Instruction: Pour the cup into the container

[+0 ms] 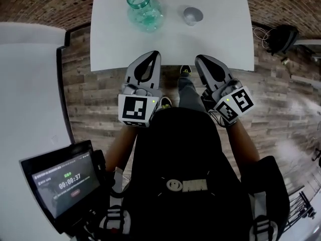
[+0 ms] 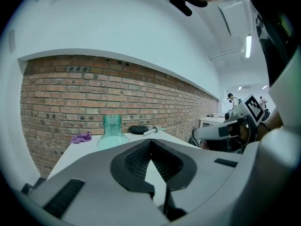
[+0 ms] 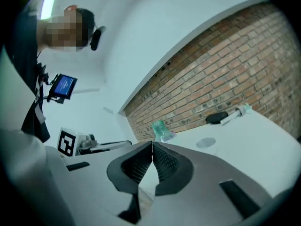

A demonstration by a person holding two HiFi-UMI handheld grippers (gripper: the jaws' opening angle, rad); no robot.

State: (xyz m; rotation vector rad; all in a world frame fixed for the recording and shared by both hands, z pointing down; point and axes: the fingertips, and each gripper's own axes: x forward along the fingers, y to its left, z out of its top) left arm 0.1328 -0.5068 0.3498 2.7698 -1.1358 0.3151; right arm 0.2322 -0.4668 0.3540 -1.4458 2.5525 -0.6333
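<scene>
Hovering short of the table (image 1: 220, 44), left gripper (image 1: 152, 55) and right gripper (image 1: 201, 59) both pinched together on nothing; cup (image 1: 192, 15) sits ahead of the right one, jar (image 1: 144, 10) ahead of the left.

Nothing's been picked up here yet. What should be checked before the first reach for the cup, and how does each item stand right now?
1. Cup standing by itself on the table: ok.
2. Cup has something in it to pour: cannot tell.
3. Jar upright, mouth uncovered: ok.
4. Right gripper open for the grasp: not ok, fingers shut with nothing between them.
5. Left gripper empty: ok, fingers shut on nothing.
6. Both grippers short of the table edge, touching nothing: ok.
</scene>
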